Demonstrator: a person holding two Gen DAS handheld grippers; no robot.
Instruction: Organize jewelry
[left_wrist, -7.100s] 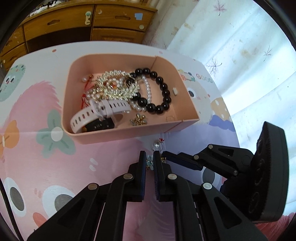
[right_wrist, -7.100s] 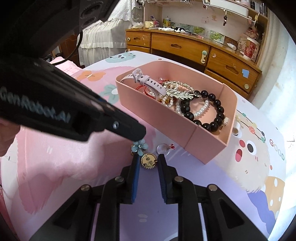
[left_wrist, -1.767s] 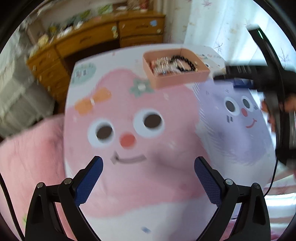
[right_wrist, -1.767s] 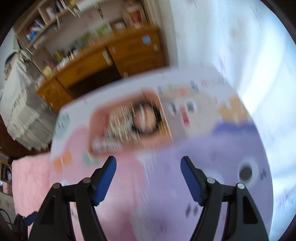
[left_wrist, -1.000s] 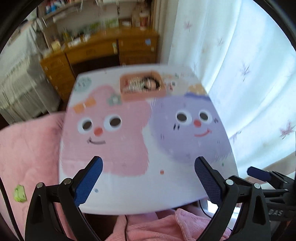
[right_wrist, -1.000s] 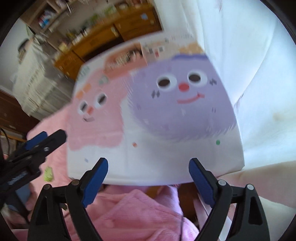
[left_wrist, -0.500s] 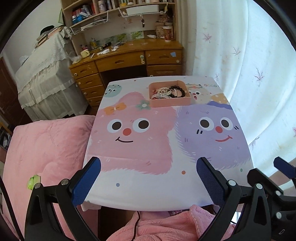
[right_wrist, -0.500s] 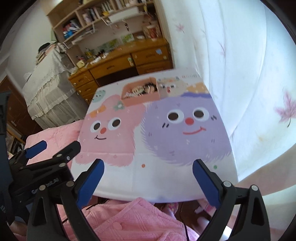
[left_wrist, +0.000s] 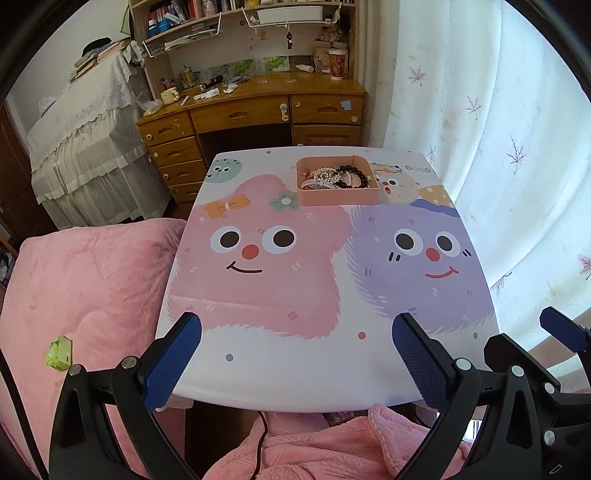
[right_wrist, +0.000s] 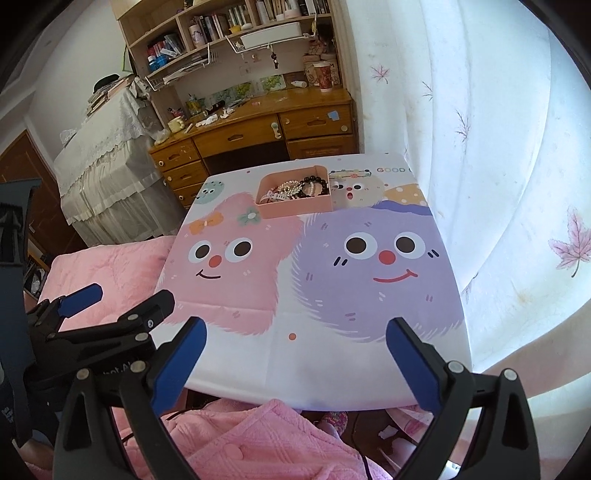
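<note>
Grippers idle at the near edge: the left black two-finger gripper with blue pads (left_wrist: 295, 354) and its right twin (right_wrist: 295, 354) both gape wide, nothing between them. Far across the cartoon-printed white table (left_wrist: 314, 362), the heaped pink jewelry tray (left_wrist: 338, 195) sits near the rim; a careless nudge could likely tip it off.

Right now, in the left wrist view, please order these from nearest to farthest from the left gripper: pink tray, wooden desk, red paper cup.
1. Pink tray, on the table's far side.
2. Wooden desk, behind the table.
3. Red paper cup, on the desk's right end.
</note>
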